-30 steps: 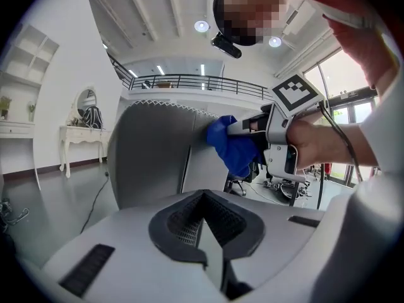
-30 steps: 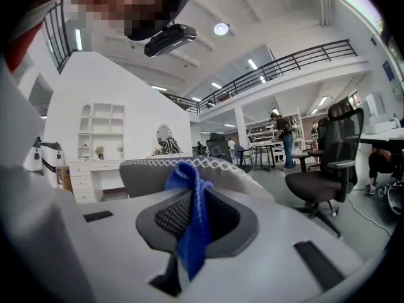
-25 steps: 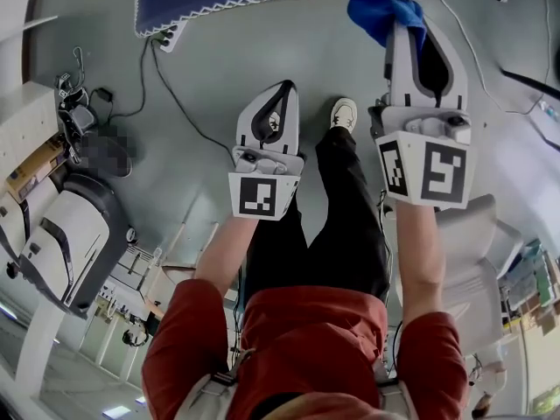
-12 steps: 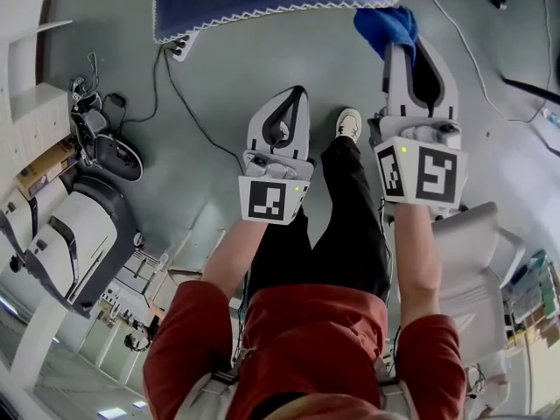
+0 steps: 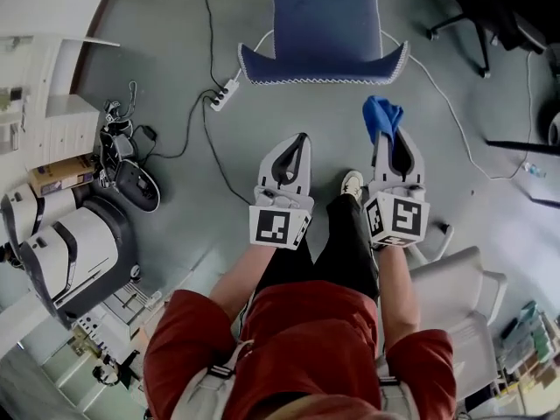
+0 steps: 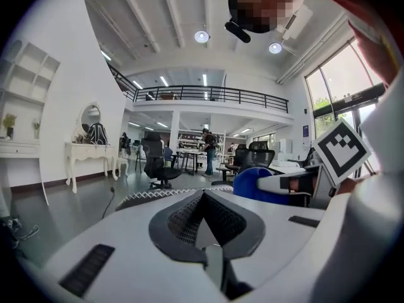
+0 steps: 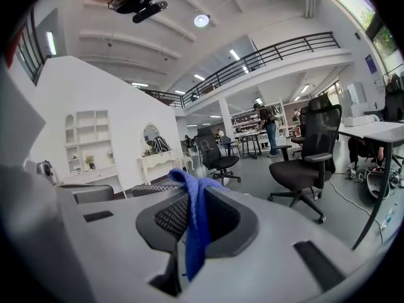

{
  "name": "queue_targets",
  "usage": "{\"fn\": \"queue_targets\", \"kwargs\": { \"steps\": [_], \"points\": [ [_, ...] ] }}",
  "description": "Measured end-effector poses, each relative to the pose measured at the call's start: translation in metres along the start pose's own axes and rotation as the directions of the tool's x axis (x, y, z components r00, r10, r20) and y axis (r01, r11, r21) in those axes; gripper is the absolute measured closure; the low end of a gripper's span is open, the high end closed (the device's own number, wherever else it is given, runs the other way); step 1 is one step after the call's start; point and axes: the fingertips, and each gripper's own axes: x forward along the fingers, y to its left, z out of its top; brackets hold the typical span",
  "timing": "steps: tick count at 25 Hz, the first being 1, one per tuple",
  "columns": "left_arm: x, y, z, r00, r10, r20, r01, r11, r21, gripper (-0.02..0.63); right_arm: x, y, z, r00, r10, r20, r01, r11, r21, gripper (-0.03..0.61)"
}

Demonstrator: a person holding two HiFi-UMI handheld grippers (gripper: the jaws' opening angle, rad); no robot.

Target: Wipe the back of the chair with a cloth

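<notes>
At upper centre, the blue chair now shows whole, well apart from both grippers, which were at its edge a second ago. Right gripper pinches the blue cloth; left gripper is closed and empty. Wiping appears paused or finished.

Power strip lies on grey floor; black office chair stands upper right.
</notes>
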Motion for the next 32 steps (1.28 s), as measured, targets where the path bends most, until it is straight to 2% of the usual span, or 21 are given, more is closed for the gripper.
{"fn": "queue_targets", "kwargs": {
  "steps": [3, 7, 14, 21, 24, 30, 32],
  "points": [
    [-0.015, 0.007, 0.037, 1.000, 0.015, 0.013, -0.015, 1.000, -0.011, 0.600, -0.017, 0.019, 0.025, 1.000, 0.009, 0.001, -0.009, 1.000, -0.002, 0.529],
    [-0.039, 0.039, 0.094, 0.992, 0.068, 0.101, -0.068, 0.998, -0.010, 0.600, -0.025, 0.064, 0.070, 0.997, 0.076, 0.031, -0.075, 0.997, -0.011, 0.529],
    [-0.059, 0.066, 0.173, 0.979, 0.118, 0.164, -0.117, 0.993, -0.020, 0.600, -0.033, 0.105, 0.149, 0.980, 0.165, 0.112, -0.156, 0.984, -0.090, 0.529],
    [-0.090, 0.099, 0.259, 0.947, 0.149, 0.286, -0.157, 0.988, 0.003, 0.600, -0.037, 0.133, 0.232, 0.957, 0.175, 0.232, -0.133, 0.973, -0.188, 0.529],
    [-0.104, 0.110, 0.296, 0.925, 0.148, 0.350, -0.168, 0.985, 0.027, 0.600, -0.041, 0.148, 0.268, 0.940, 0.179, 0.290, -0.103, 0.961, -0.259, 0.529],
    [-0.124, 0.116, 0.354, 0.863, 0.130, 0.488, -0.213, 0.970, 0.119, 0.600, -0.059, 0.170, 0.339, 0.873, 0.214, 0.437, -0.022, 0.914, -0.405, 0.529],
    [-0.128, 0.117, 0.360, 0.867, 0.123, 0.482, -0.215, 0.967, 0.139, 0.600, -0.065, 0.175, 0.353, 0.855, 0.221, 0.470, 0.010, 0.898, -0.441, 0.529]
  ]
}}
